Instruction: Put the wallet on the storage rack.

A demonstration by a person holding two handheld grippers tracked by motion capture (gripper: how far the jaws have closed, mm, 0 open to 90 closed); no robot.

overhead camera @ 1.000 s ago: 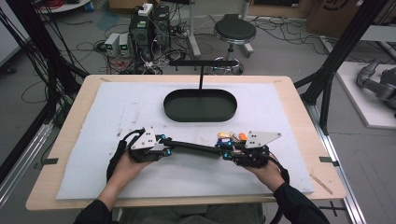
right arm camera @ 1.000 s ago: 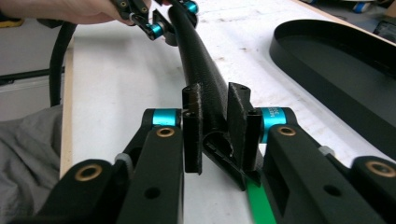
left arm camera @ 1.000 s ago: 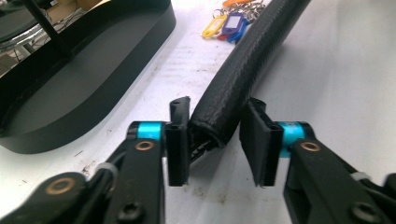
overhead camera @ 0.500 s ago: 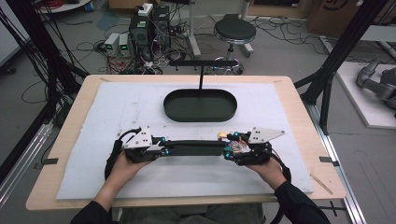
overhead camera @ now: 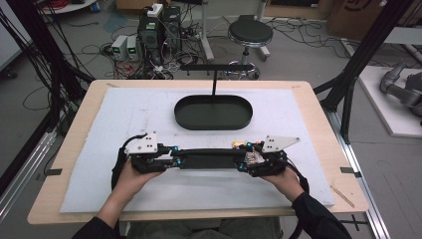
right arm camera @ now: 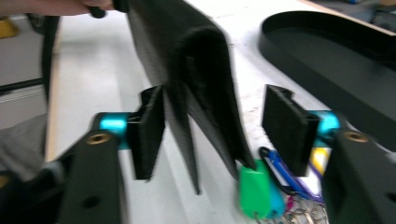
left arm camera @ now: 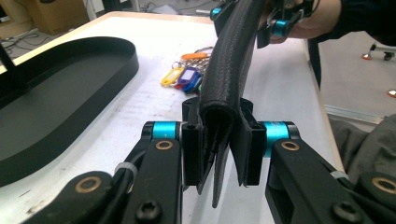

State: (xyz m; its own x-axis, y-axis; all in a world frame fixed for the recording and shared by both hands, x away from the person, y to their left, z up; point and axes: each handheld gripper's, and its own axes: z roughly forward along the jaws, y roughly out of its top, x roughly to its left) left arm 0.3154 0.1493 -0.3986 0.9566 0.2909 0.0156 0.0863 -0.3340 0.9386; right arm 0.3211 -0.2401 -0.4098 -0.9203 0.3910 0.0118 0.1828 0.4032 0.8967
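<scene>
From the high view, we see the long black pouch (overhead camera: pixel 206 158) stretched level between the left gripper (overhead camera: pixel 171 162) and the right gripper (overhead camera: pixel 242 164), on the near side of the black oval tray (overhead camera: pixel 213 112) and apart from it. The white mat (overhead camera: pixel 124 114) on the table is bare around the tray, and the pouch sits well in from the mat's near edge, so we judge there is open room to lift it toward the tray.

In the left gripper view, the left gripper (left arm camera: pixel 219 140) is clenched on the pouch's (left arm camera: pixel 231 60) folded end, both pads pressing its sides. A bunch of coloured key tags (left arm camera: pixel 187 74) lies on the mat beside the pouch, between it and the tray (left arm camera: pixel 60 93).

In the right gripper view, the right gripper (right arm camera: pixel 212 126) has just been closing, yet its pads stand clear of the pouch (right arm camera: pixel 196 70) hanging between them, so that end is released. The key tags (right arm camera: pixel 261 186) lie just under it, nearer the tray (right arm camera: pixel 336 60).

We judge the work midway: one end gripped, the other still to be retaken, and nothing is in the tray.
</scene>
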